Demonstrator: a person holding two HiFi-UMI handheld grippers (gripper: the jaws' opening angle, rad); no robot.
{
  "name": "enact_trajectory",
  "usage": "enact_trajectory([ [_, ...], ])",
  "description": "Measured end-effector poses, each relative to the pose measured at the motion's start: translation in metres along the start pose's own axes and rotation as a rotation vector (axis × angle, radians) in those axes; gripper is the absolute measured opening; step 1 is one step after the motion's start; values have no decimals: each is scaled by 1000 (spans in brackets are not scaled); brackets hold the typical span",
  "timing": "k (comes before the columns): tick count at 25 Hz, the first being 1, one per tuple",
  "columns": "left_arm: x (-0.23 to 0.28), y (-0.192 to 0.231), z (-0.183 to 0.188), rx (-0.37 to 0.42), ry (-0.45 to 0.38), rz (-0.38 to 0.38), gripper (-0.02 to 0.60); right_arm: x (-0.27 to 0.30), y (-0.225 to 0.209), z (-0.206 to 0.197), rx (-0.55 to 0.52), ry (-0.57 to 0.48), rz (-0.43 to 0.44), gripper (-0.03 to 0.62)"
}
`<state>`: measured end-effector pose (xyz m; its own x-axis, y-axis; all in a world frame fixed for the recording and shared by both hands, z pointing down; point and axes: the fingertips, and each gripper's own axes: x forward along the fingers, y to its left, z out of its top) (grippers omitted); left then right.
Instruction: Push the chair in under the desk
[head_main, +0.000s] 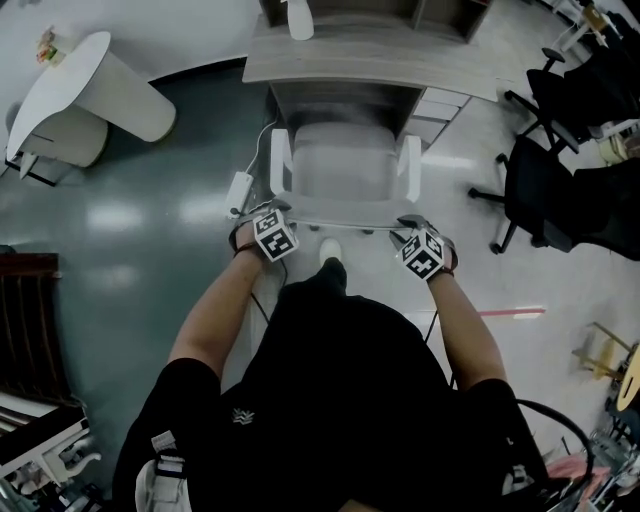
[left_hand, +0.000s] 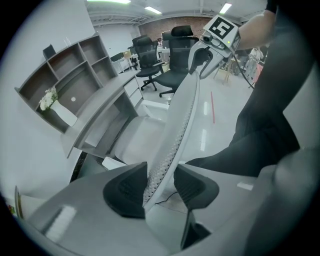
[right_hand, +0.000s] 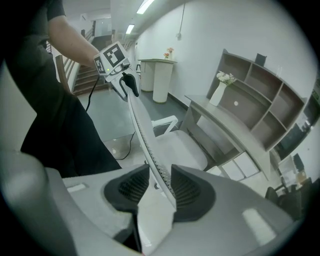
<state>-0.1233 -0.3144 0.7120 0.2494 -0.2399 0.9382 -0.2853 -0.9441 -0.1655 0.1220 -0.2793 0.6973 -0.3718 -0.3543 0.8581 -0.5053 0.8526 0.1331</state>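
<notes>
A white mesh office chair (head_main: 345, 165) faces the grey desk (head_main: 340, 55), its seat partly under the desk's edge. The top rim of its backrest (head_main: 345, 222) runs between my two grippers. My left gripper (head_main: 268, 213) is shut on the left end of that rim; in the left gripper view the mesh backrest (left_hand: 182, 125) sits between the dark pads (left_hand: 125, 192). On the right end my right gripper (head_main: 410, 228) is shut as well, and in its own view both pads (right_hand: 192, 192) press on the backrest (right_hand: 142, 135).
Black office chairs (head_main: 545, 190) stand at the right. A white drawer unit (head_main: 435, 105) sits beside the desk's knee space. A power strip with a cable (head_main: 240, 190) lies on the floor left of the chair. A white round stand (head_main: 80, 95) is at the far left.
</notes>
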Motion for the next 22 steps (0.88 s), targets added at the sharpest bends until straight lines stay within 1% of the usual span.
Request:
enact_trajectory([
  [5,12,37,9,2,-10,-1,173,15,-33,13,3,9,2,141],
  [11,21,72,14,21,-19,-19,173,29,-60,28,13,19,0,141],
  [16,29,93,20,36,-28,-58,175,37,-77,34,27,31,-3,141],
  [22,39,127,25,44,-43,-42,175,52,-104,49,31,35,-16,141],
])
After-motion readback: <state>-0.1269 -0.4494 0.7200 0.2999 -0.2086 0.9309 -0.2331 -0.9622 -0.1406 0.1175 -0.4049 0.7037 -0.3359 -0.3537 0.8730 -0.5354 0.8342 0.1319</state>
